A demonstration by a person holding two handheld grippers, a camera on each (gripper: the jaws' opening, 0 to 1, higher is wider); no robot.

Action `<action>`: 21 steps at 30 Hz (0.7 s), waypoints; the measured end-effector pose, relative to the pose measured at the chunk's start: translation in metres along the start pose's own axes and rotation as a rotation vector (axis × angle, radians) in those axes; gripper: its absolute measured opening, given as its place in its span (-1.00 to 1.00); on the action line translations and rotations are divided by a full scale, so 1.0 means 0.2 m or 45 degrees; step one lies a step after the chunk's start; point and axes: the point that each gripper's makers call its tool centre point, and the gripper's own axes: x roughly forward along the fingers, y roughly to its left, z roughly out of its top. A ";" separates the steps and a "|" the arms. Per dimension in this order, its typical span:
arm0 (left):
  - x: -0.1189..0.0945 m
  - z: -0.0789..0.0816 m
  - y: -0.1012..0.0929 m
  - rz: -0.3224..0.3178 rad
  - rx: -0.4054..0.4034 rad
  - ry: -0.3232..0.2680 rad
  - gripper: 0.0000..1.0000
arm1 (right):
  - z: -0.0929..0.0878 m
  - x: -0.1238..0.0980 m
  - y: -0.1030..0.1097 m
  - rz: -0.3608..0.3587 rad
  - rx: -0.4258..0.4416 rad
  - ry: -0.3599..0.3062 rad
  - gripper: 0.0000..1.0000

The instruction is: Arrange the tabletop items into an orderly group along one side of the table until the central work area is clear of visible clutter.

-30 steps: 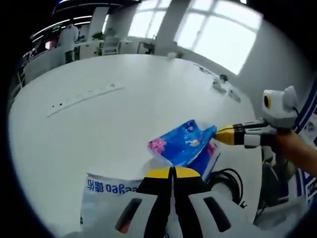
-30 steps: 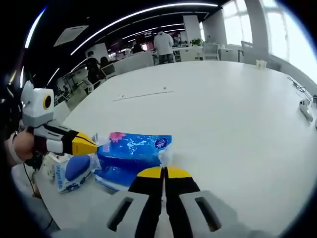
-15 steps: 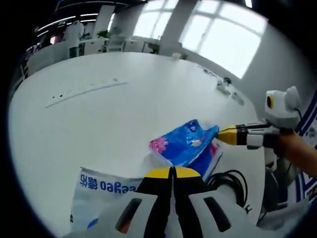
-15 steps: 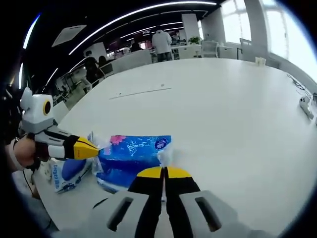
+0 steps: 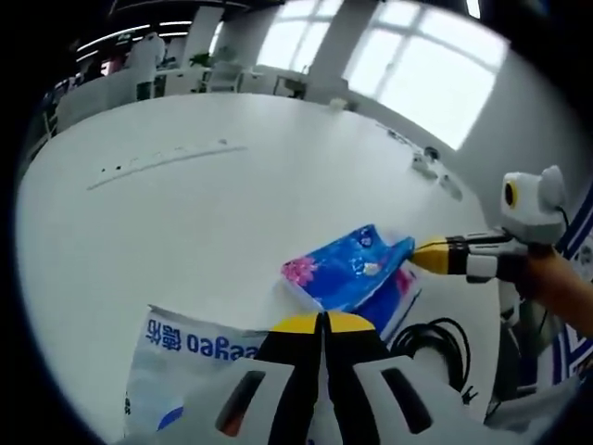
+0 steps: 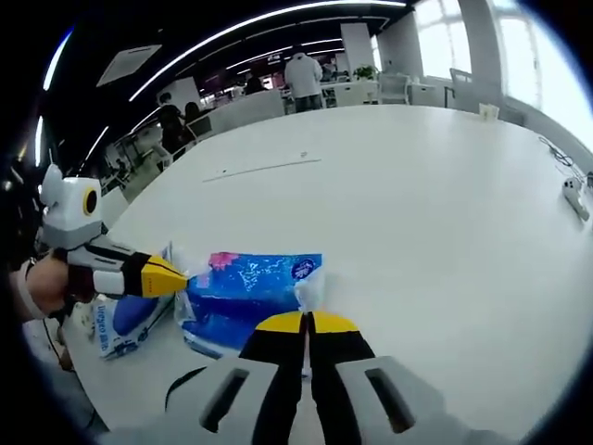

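Lying beside blue pack (image 6: 248,295): white bag (image 6: 125,320).

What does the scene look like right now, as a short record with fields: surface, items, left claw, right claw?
surface: white table
items: blue pack near the table's edge; white bag with blue print beside it
left claw: shut, tip over the white bag
right claw: shut, tip at the blue pack's clear end flap
background: people at far desks, windows
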 end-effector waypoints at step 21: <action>0.01 0.00 0.01 0.013 -0.048 -0.033 -0.96 | -0.01 0.01 -0.01 -0.009 0.030 -0.006 -0.99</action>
